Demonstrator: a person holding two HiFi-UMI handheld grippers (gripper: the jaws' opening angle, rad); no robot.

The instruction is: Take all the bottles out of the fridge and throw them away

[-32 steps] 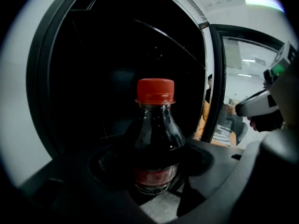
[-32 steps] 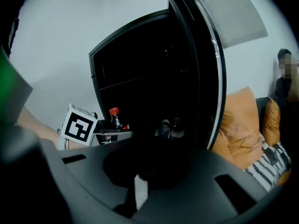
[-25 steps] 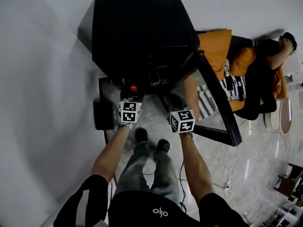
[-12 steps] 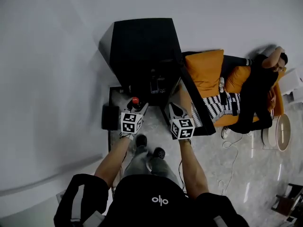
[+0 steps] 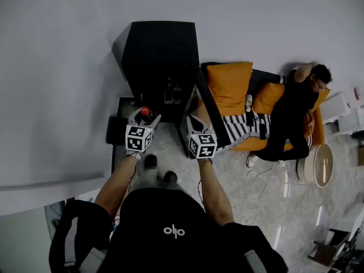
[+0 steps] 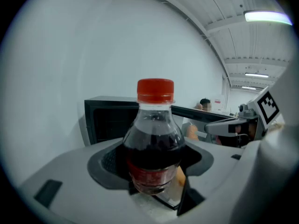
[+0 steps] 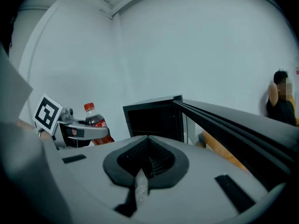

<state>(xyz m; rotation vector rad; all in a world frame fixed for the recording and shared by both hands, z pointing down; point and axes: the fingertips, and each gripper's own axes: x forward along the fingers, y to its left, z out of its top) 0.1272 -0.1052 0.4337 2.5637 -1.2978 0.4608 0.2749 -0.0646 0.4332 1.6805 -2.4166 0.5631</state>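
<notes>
Though still in L gripper (image 5: 145, 115), bottle (image 6: 153, 139) higher than before.

looks like an office lounge or studio kinda space, small black fridge (image 5: 161, 53) against a bare white wall (image 5: 57, 67), orange sofa (image 5: 230, 87) just beside the fridge with a person (image 5: 293, 115) lounging on it, glossy pale floor (image 5: 267, 209) in front of the fridge, strip lights (image 6: 270, 16) overhead

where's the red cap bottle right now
The bottle is held upright in the left gripper, left of centre in the head view, before the open fridge, beside the right gripper.
</notes>
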